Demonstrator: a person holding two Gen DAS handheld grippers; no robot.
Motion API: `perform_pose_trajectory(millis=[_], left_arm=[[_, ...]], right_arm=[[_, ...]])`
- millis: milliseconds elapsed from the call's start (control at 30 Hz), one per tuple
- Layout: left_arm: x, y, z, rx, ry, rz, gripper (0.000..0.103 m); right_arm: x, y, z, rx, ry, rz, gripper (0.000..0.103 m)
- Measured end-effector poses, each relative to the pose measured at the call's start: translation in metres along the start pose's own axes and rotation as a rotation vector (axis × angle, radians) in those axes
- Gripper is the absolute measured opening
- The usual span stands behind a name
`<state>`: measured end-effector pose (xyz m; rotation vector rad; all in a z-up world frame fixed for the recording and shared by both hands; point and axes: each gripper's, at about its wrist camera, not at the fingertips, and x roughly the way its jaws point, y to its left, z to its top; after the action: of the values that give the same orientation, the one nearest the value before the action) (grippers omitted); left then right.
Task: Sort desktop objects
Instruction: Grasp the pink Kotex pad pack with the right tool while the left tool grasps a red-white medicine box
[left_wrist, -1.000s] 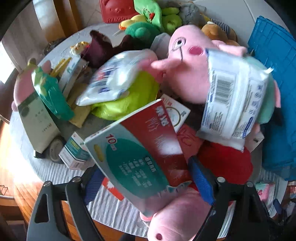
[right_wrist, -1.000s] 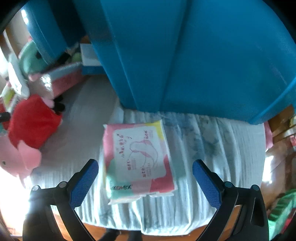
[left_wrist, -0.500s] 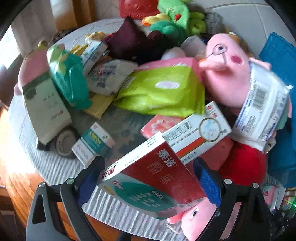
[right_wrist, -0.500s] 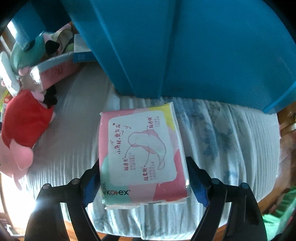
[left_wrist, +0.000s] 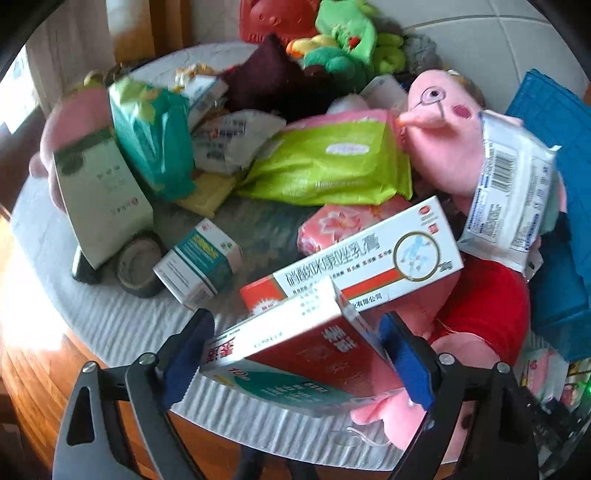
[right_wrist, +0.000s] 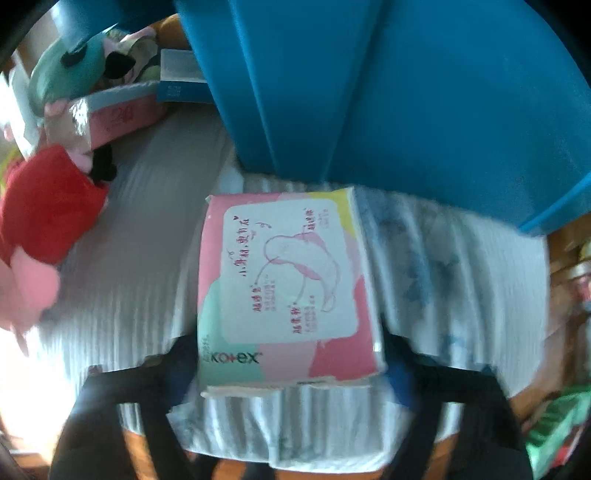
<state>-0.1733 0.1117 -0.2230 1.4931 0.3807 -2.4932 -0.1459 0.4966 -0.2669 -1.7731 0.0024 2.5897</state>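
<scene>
My left gripper (left_wrist: 295, 354) is shut on a red, white and teal medicine box (left_wrist: 291, 354), held tilted just above the table's near edge. Behind it lies a long white and red ointment box (left_wrist: 354, 266) leaning on a pig plush in a red dress (left_wrist: 484, 306). My right gripper (right_wrist: 291, 365) is shut on a pink Kotex pad pack (right_wrist: 288, 295), held a little above the striped tablecloth (right_wrist: 122, 280), right in front of a blue crate (right_wrist: 388, 92).
The round table holds a lime-green pack (left_wrist: 332, 162), a small teal box (left_wrist: 199, 266), a tape roll (left_wrist: 140, 266), a green-white carton (left_wrist: 99, 188), a teal bag (left_wrist: 151, 136), a wet-wipe pack (left_wrist: 506, 192) and several plush toys (left_wrist: 343, 44). The blue crate (left_wrist: 554, 122) stands right.
The left gripper pulled the medicine box back and down toward the table's near edge, uncovering the ointment box. The right gripper closed on the Kotex pack and lifted it slightly.
</scene>
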Motion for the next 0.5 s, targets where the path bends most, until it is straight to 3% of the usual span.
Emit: perform_pose_trajectory(millis=[500], left_arm=[[-0.017,0.015,0.028,0.049,-0.05,0.007,0.083]], right_arm=[[-0.036,0.024,0.01,0.004,-0.044,0.077,0.071]])
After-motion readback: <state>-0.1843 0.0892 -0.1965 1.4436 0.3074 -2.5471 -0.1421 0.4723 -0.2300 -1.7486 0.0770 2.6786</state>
